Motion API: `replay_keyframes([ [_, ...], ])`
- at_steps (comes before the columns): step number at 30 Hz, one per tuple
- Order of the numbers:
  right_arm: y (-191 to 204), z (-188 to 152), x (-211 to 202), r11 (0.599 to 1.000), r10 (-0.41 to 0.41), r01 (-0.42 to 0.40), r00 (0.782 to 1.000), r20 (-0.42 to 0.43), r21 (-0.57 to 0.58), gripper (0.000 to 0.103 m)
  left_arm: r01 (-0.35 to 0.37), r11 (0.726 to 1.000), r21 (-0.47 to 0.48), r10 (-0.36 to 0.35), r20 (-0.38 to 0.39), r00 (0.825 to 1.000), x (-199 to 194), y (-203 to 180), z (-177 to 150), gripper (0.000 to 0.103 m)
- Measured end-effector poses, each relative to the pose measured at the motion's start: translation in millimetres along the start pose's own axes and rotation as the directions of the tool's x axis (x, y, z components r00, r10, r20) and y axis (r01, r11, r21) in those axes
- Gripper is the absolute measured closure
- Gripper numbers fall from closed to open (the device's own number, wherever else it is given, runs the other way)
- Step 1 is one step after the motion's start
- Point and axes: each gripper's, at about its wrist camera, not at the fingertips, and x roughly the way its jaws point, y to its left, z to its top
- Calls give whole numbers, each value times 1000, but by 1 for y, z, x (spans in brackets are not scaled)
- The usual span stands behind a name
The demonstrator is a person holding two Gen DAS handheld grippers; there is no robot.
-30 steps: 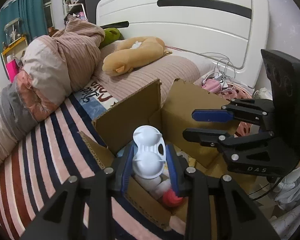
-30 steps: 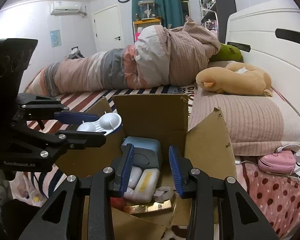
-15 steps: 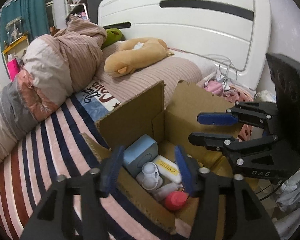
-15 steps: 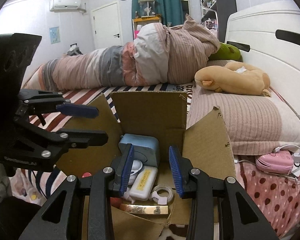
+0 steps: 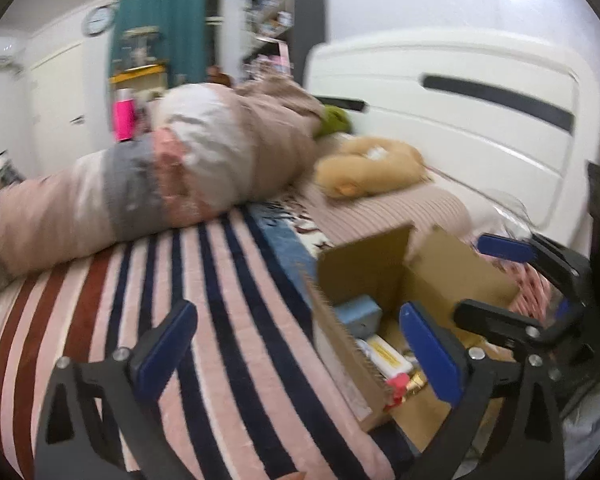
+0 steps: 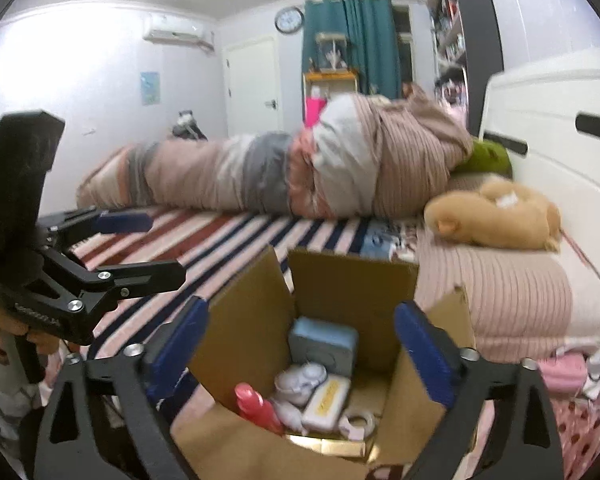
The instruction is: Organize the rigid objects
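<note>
Upright flaps [image 6: 352, 280] around open-topped cardboard box [image 6: 260, 336]

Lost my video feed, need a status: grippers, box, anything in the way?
Left gripper open, empty, over striped bedspread. Right gripper open, empty, above cardboard box. White twin-cup piece lies inside box beside red bottle. Nothing blocking.

No legible txt; yellow label on white case [image 6: 325, 400] too blurry.

Bedroom: bed [image 6: 236, 236], headboard [image 5: 460, 120], duvet [image 6: 300, 176]
</note>
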Motion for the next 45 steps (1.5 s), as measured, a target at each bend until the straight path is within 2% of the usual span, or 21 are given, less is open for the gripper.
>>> replay_keyframes([
  [2, 5, 1, -2, 1000, 17, -16, 999, 44, -21, 0, -41, 998, -46, 43, 41, 998, -8, 7, -3, 2],
  [4, 8, 0, -1, 999, 27, -25, 998, 58, -36, 0, -81, 993, -87, 87, 71, 994, -14, 14, -7, 2],
  [8, 11, -2, 3, 997, 66, -64, 995, 72, -37, 0, -137, 980, -141, 149, 77, 986, -15, 29, -14, 2],
  [22, 14, -1, 4, 997, 70, -67, 995, 67, -33, 0, -184, 972, -146, 196, 74, 978, -13, 37, -23, 2],
  [45, 15, -4, 7, 998, 61, -61, 996, 58, -6, 0, -222, 963, -155, 234, 68, 970, -9, 39, -26, 2],
])
